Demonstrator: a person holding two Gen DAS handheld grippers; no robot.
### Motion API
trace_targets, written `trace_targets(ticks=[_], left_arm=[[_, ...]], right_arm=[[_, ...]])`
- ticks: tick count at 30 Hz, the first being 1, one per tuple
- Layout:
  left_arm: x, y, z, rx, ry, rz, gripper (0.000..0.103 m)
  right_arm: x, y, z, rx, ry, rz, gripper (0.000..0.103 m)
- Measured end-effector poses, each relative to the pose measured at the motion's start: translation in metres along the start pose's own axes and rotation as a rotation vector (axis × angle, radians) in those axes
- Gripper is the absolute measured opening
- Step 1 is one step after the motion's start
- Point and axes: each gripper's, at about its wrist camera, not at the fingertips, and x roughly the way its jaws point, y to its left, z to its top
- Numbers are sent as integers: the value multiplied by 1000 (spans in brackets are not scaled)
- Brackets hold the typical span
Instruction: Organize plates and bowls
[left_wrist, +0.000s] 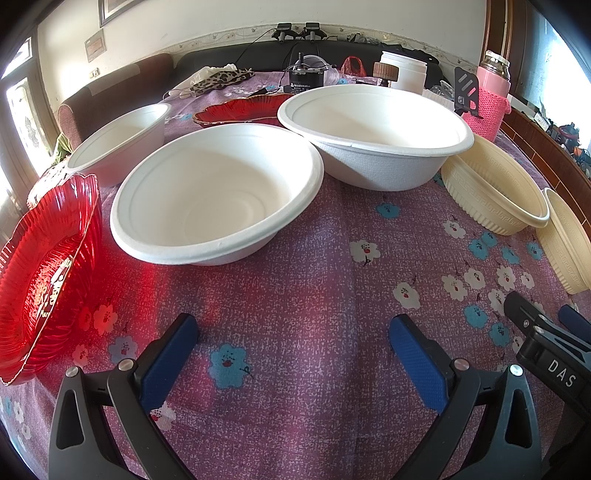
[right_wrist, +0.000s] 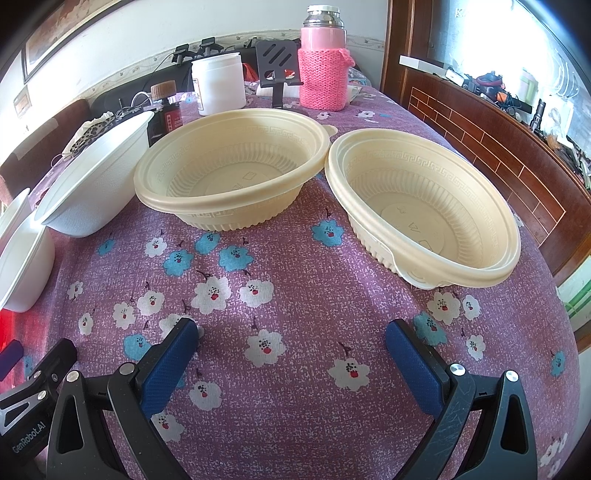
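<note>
Red plate (left_wrist: 44, 273) cut off at frame edge; both claws (left_wrist: 293, 354) (right_wrist: 291, 354) apart, empty.

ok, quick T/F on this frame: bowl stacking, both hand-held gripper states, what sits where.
1. Left hand-held gripper is open and empty. True.
2. Right hand-held gripper grips a cream bowl. False: open, empty.
3. The two cream bowls are stacked. False: side by side on the tablecloth.
4. A red plate lies left of the nearest white bowl. True.
5. The pink flask lies on its side. False: upright.
</note>
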Motion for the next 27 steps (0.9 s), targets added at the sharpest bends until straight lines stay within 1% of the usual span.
trace_targets(ticks=[11, 20, 27], left_arm=[[0, -1, 1, -1, 5, 3, 103], [-2, -2, -2, 35, 39, -21, 103], [-4, -1, -3, 22, 34, -13, 103]], right_arm=[[0, 0, 0, 0, 0, 0, 102], [0, 0, 0, 0, 0, 0, 102], [0, -1, 0, 0, -1, 0, 102]])
